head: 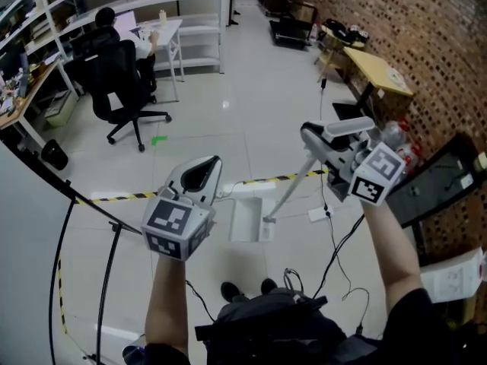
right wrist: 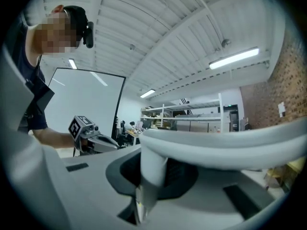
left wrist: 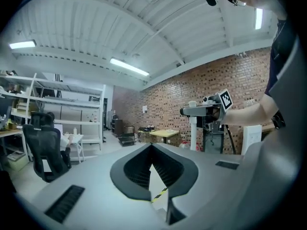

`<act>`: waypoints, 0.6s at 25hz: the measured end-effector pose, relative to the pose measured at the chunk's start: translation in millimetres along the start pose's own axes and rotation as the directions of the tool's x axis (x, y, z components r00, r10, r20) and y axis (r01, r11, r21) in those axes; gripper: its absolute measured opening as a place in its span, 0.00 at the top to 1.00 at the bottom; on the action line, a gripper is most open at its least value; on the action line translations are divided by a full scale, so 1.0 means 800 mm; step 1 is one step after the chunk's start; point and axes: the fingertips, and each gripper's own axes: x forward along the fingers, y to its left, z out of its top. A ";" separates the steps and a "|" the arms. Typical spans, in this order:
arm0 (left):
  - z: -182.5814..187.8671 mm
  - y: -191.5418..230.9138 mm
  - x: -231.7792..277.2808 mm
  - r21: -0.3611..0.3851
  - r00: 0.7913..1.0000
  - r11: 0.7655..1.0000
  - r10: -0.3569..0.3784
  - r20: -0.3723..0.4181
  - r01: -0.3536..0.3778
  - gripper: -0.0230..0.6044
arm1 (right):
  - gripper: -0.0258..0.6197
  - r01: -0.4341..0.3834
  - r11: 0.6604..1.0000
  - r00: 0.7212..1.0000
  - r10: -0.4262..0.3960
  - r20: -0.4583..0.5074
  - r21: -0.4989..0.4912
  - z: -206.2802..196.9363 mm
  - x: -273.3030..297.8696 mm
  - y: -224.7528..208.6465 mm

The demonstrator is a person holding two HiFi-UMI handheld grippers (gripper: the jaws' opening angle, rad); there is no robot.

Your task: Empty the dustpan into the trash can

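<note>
Pale tiled floor [head: 228, 112] beside one brick wall [head: 434, 44]. Two tools: the right tool [head: 310, 138] is clamped on the long handle [head: 293, 188] of one dustpan [head: 247, 220], low before the feet; the left tool [head: 204, 169] is closed and empty. One seated person [head: 114, 33] behind.

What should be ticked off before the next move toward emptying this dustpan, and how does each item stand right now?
1. Grip on the handle: ok. The right gripper is shut on the white handle.
2. Dustpan carried low: ok. The dustpan hangs below the handle, just ahead of the person's feet.
3. Debris in the pan: cannot tell. Its inside is too small to read.
4. Left gripper free: ok. The left gripper is shut with nothing between its jaws.
5. Trash can beside the pan: not ok. The only bin-like thing, a dark bin, stands far off by the desk.
6. Walking path: not ok. A black cable trails across the floor.
</note>
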 end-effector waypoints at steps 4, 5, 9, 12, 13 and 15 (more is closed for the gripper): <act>0.003 -0.007 0.021 -0.001 0.999 0.999 -0.044 0.003 0.044 0.97 | 0.90 0.027 1.000 0.999 -0.027 -0.026 0.010 -0.014 -0.016 -0.006; 0.004 -0.009 0.026 -0.003 0.998 0.998 -0.055 0.001 0.055 0.97 | 0.90 0.032 0.999 0.999 -0.032 -0.033 0.010 -0.018 -0.019 -0.008; 0.003 -0.028 0.053 0.018 0.994 0.994 -0.108 -0.025 0.108 0.97 | 0.90 0.067 0.998 0.996 -0.068 -0.049 -0.013 -0.030 -0.032 -0.020; 0.005 -0.048 0.075 0.034 0.991 0.991 -0.129 -0.041 0.130 0.97 | 0.90 0.084 0.996 0.995 -0.085 -0.060 -0.021 -0.043 -0.050 -0.034; 0.005 -0.054 0.082 0.040 0.990 0.990 -0.132 -0.045 0.133 0.97 | 0.90 0.088 0.996 0.994 -0.089 -0.062 -0.021 -0.048 -0.056 -0.040; 0.007 -0.064 0.097 0.050 0.989 0.989 -0.134 -0.056 0.137 0.97 | 0.90 0.094 0.995 0.994 -0.095 -0.061 -0.017 -0.055 -0.066 -0.053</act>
